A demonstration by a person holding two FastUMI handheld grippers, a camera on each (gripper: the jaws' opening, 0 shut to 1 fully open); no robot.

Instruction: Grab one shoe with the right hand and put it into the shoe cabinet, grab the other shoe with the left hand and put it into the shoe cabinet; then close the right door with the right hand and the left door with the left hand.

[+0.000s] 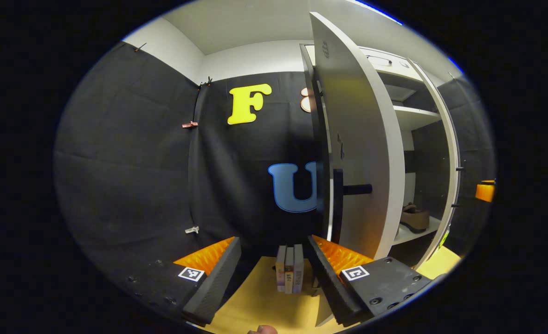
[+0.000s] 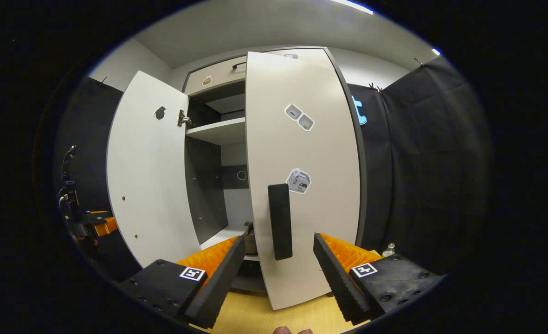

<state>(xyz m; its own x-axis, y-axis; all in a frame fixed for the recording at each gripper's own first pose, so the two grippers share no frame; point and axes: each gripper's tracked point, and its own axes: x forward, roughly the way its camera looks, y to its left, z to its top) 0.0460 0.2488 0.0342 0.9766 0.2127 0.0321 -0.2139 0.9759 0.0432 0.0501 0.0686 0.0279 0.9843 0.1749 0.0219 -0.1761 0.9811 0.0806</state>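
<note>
Black cloth booth with yellow floor [image 2: 255,315], white shoe cabinet [image 2: 218,132] with both doors ajar, one brown shoe [image 1: 414,218] on lower shelf, left gripper [image 1: 274,264] spread wide and empty beside left door [image 1: 362,153], right gripper [image 2: 278,273] wide apart, empty, before right door handle [image 2: 280,221]

Matt panels, soft cloth, pale wood

We see the shoe cabinet [image 2: 218,132] and its right door [image 2: 301,153] in smooth matt white board, a matt black handle [image 2: 280,221], a shiny metal hinge [image 2: 183,119], glossy paper-like stickers [image 2: 299,117], a suede-looking shoe [image 1: 414,218], and a wood-grain floor [image 2: 255,315].

White doors [image 2: 301,153], brown shoe [image 1: 414,218]
</note>
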